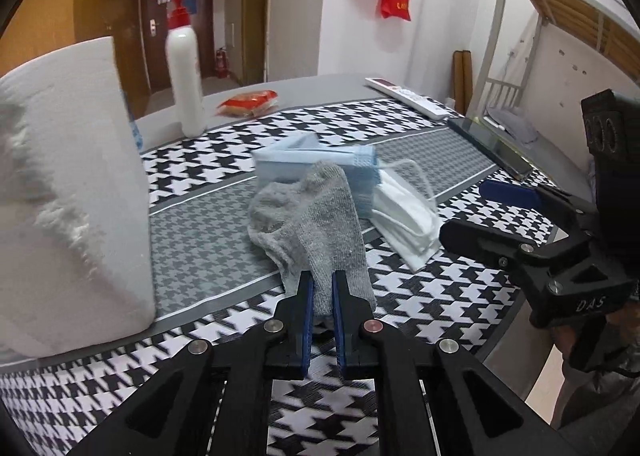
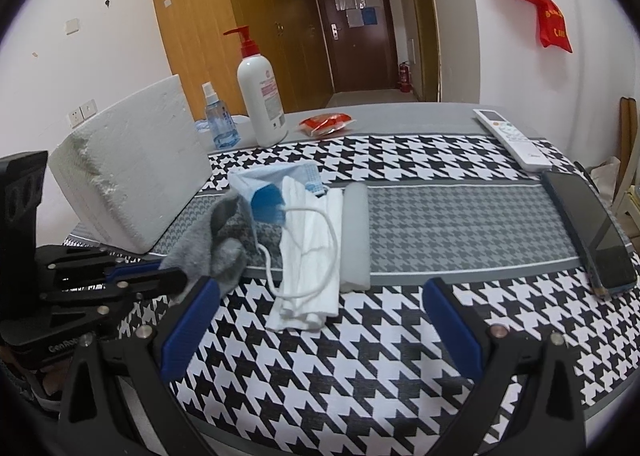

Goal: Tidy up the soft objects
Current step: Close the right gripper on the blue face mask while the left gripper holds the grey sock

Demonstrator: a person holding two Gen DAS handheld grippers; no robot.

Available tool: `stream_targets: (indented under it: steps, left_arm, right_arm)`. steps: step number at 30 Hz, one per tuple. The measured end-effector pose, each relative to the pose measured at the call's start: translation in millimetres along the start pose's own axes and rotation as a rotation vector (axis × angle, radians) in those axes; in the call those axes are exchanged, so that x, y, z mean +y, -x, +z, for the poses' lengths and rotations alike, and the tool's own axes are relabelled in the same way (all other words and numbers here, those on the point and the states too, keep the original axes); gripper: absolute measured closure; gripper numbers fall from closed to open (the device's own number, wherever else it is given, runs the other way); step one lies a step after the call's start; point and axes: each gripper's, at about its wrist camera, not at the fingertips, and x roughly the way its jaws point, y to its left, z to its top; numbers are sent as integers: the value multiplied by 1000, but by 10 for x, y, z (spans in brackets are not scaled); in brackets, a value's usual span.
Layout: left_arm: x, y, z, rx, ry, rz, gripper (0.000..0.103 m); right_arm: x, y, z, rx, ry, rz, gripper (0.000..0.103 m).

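- We see the grey sock [image 1: 308,223] pinched at its near end between the fingers of our left gripper [image 1: 322,296], the rest draped away toward twelve o'clock.
- Our left gripper's fingers stand narrow, clamped on the sock.
- Our right gripper [image 2: 318,308] has its fingers spread wide, holding nothing, above the patterned cloth [image 2: 400,356].
- At twelve o'clock of the right gripper lies the white mask [image 2: 308,256], touching one blue mask [image 2: 276,183].
- We count one sock, one foam block [image 2: 132,163], one pump bottle [image 2: 260,95].
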Motion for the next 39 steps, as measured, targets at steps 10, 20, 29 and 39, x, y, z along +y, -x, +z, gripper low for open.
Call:
stream_targets:
  steps: [10, 20, 29, 39]
  left_arm:
    - [186, 109, -82, -5, 33, 34, 93]
    - [269, 79, -143, 13, 48, 39, 77]
    - [348, 75, -174, 20, 67, 44, 45]
    - [466, 87, -180, 20, 91, 47, 44]
  right_arm:
    - [104, -80, 27, 12, 21, 13, 1]
    - [153, -116, 68, 21, 35, 11, 1]
    - [290, -190, 237, 16, 77, 40, 1]
    - [403, -412, 401, 39, 121, 71, 21]
